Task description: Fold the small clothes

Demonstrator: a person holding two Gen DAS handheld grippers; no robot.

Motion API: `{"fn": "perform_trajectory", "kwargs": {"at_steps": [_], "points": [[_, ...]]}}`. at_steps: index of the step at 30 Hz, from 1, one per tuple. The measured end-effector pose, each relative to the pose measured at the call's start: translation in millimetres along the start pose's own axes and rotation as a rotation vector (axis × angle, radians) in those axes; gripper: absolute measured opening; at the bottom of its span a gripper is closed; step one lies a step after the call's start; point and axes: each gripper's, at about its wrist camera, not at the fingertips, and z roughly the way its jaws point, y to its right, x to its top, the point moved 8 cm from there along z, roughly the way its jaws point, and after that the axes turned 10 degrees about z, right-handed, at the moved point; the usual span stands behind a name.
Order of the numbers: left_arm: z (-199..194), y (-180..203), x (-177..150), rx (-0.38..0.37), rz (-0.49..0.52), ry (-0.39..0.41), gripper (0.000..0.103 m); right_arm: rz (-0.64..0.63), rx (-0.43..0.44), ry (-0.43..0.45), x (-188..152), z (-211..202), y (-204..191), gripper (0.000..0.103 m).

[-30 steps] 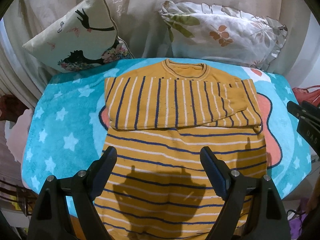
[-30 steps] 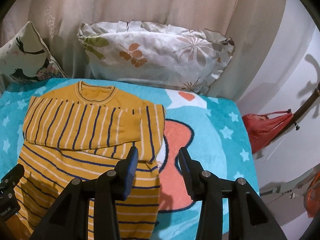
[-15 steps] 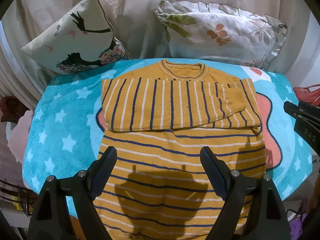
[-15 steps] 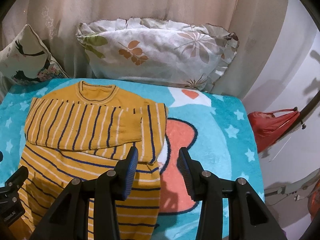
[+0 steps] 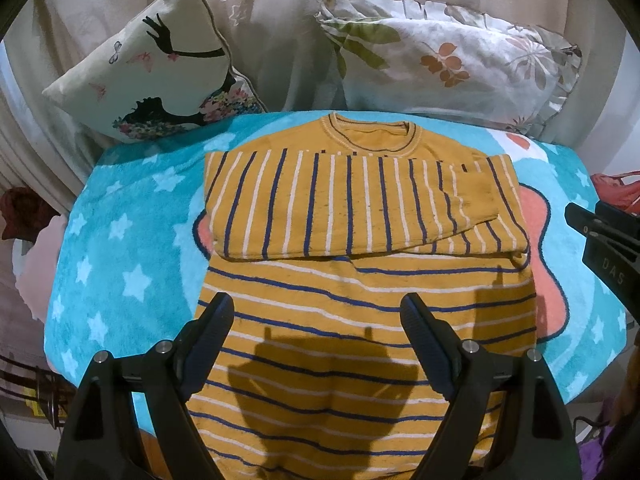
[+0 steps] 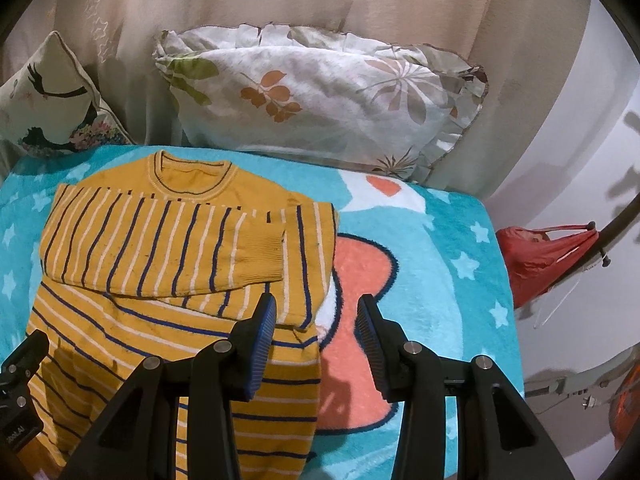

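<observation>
Both sleeves (image 5: 360,204) lie crossed over the chest of the striped yellow sweater (image 5: 352,340), flat on the star blanket (image 5: 120,256). Since a second ago nothing has shifted. Left gripper (image 5: 316,320) at 6 o'clock: jaws wide, empty. Right gripper (image 6: 316,320): jaws apart, empty. Hem fold pending.

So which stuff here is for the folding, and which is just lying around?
For the folding:
- sweater, sleeves already folded across its chest
- left gripper, open above it
- right gripper, open at its edge

Just lying around:
- blanket under the sweater
- bird pillow
- leaf pillow
- red bag
</observation>
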Motion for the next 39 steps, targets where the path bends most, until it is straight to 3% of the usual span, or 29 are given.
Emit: {"fn": "perform_trajectory", "kwargs": {"at_steps": [26, 39], "points": [[8, -13, -3, -0.003, -0.012, -0.016, 0.084, -0.051, -0.076, 0.028, 3, 5, -14, 0.046], [14, -20, -4, -0.004, -0.018, -0.030, 0.084, -0.059, -0.075, 0.014, 4, 11, -24, 0.046]]}}
